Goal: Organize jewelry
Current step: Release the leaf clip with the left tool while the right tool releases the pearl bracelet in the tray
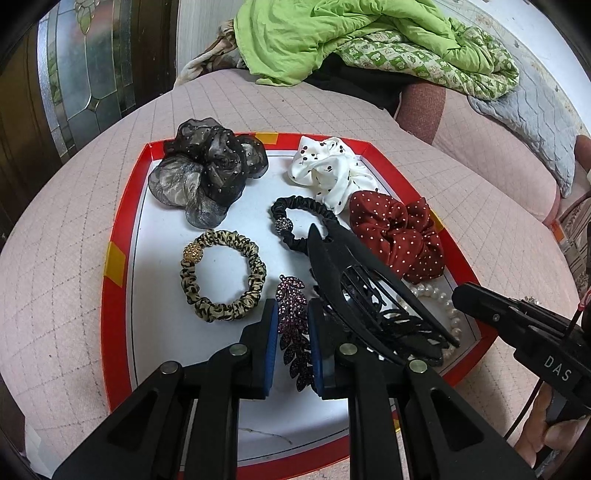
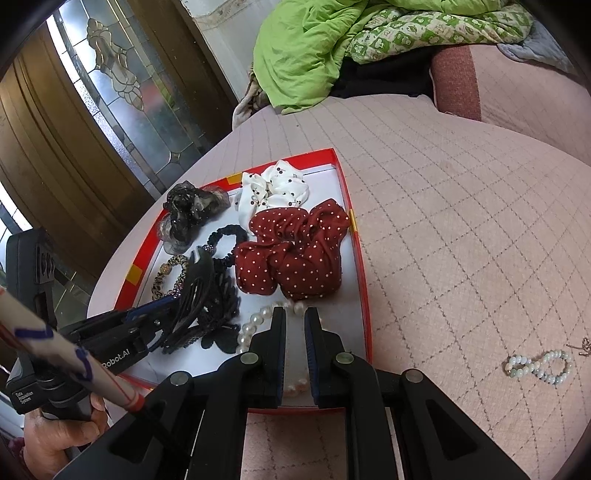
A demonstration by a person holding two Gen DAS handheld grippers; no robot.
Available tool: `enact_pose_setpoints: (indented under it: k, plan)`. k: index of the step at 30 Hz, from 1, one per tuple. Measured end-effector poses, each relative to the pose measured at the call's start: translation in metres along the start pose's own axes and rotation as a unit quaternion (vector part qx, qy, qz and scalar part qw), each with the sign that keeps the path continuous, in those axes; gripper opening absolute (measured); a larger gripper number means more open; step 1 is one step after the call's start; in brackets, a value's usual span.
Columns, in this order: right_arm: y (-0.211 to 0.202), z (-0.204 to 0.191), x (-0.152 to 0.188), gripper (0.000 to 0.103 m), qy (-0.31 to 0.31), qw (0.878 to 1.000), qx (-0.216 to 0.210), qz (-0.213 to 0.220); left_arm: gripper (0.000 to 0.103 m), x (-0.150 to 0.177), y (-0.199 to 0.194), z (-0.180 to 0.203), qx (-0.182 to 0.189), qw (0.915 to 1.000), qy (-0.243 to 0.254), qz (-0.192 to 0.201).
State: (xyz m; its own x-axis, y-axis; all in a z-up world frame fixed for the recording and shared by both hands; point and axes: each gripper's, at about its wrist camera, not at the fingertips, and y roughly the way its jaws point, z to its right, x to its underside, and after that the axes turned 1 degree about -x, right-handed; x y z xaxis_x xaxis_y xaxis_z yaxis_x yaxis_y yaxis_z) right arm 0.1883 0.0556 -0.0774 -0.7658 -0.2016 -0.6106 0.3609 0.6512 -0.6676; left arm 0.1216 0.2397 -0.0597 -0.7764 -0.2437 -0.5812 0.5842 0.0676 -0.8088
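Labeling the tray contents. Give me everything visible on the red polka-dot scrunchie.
The red scrunchie is dark red, satin-looking fabric with small white dots, gathered into loose ruffled folds around a puckered centre. It lies flat and ungripped inside the red-rimmed tray, against its right wall. The white dotted scrunchie touches its far edge, and the pearl strand lies just in front of it. Neither gripper's fingers touch it.

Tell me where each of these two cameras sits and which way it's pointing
Left wrist: on the left gripper, angled down into the red tray; its fingers straddle a purple leaf clip; the right gripper and a hand enter at right.
Right wrist: on the right gripper, angled down at the tray's right edge over a pearl bracelet; the left gripper and a hand show lower left.
Shared: tray, red dotted scrunchie, green quilt.
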Motion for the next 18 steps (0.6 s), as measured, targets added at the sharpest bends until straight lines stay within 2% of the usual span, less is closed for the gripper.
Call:
enact_pose_setpoints:
  k: [6,8,10,18]
  plan:
    - [-0.002,0.000,-0.001,0.012,0.000,1.000,-0.002,0.002,0.016,0.000,-0.001,0.002,-0.008,0.9999,0.004,0.005]
    - [-0.004,-0.001,-0.001,0.012,-0.001,1.000,-0.003,0.003,0.023,0.000,-0.002,0.003,-0.013,0.9999,0.006,0.008]
    - [-0.006,-0.002,-0.001,0.012,-0.002,1.000,-0.004,0.005,0.025,0.000,-0.003,0.004,-0.017,0.9998,0.007,0.011]
    - [-0.016,-0.002,-0.003,0.012,0.000,1.000,-0.009,0.013,0.026,-0.001,-0.009,0.008,-0.035,0.9990,0.014,0.025]
